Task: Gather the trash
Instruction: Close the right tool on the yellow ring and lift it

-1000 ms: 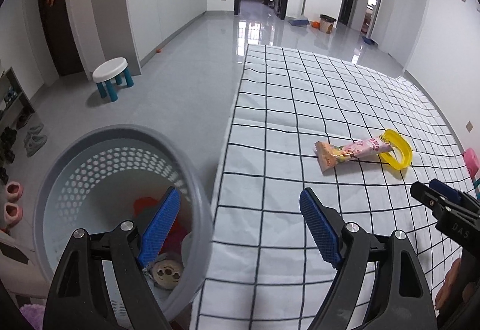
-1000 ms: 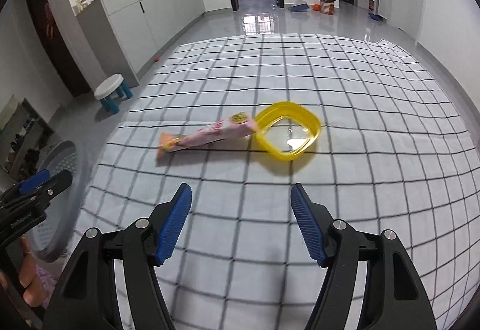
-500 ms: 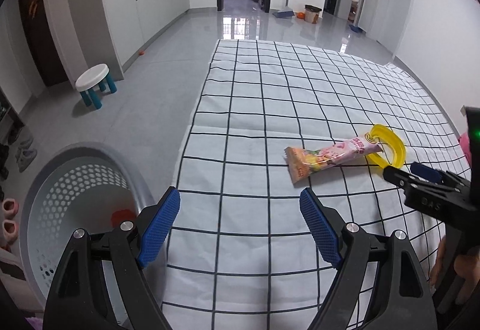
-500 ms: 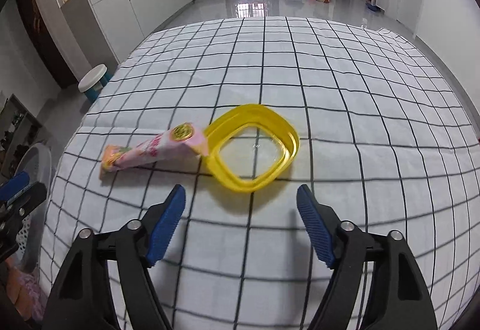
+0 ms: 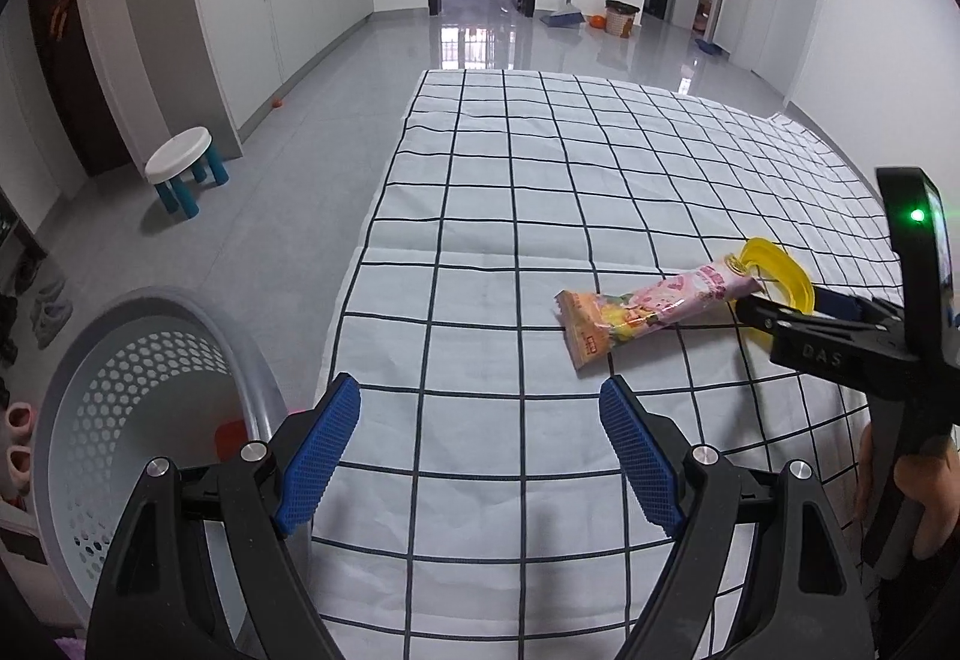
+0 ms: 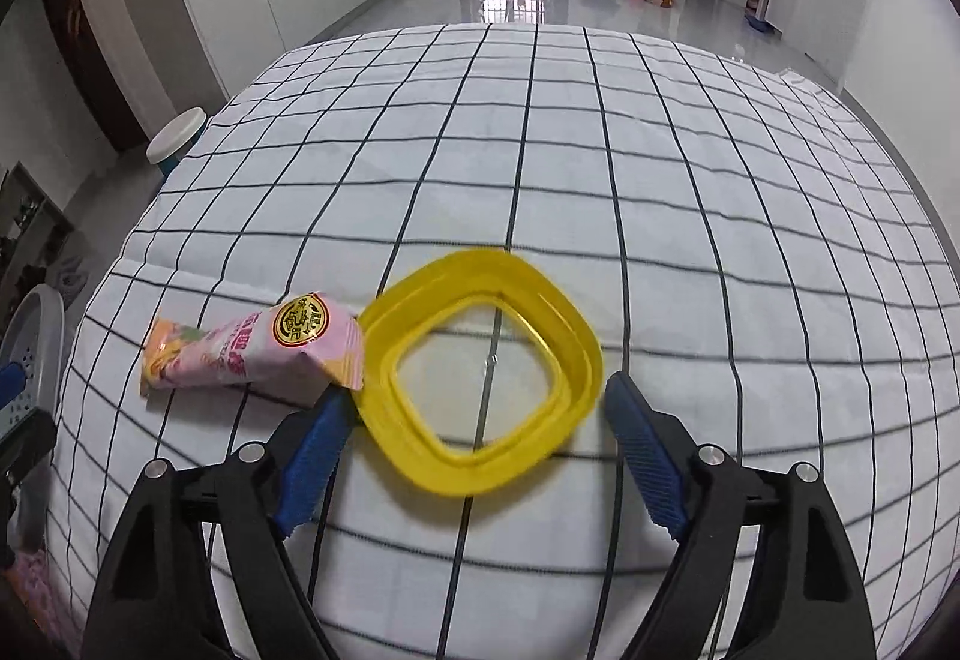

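Note:
A yellow square lid ring (image 6: 570, 336) lies flat on the checked cloth (image 6: 600, 150). My right gripper (image 6: 477, 402) hangs low over it, its jaws opening, with the lid between the blue pads and neither pad pressing on it. A pink and orange snack wrapper (image 6: 258, 360) lies with one end against the lid's left side. In the left wrist view the wrapper (image 5: 648, 312) lies ahead and to the right of my left gripper (image 5: 480, 420), which is open and empty over the cloth. A grey perforated basket (image 5: 150, 360) stands on the floor at lower left.
The cloth (image 5: 540, 180) covers the floor ahead, and its left edge runs beside the basket. A white stool with blue legs (image 5: 183, 162) and grey cabinets (image 5: 270, 12) stand to the left. Shoes lie at the far left. A hand (image 5: 918, 486) holds the right gripper (image 5: 786, 303).
The left gripper swung from over the basket to the right, above the cloth. The right gripper moved forward and down to the yellow lid, and its jaws widened around it.

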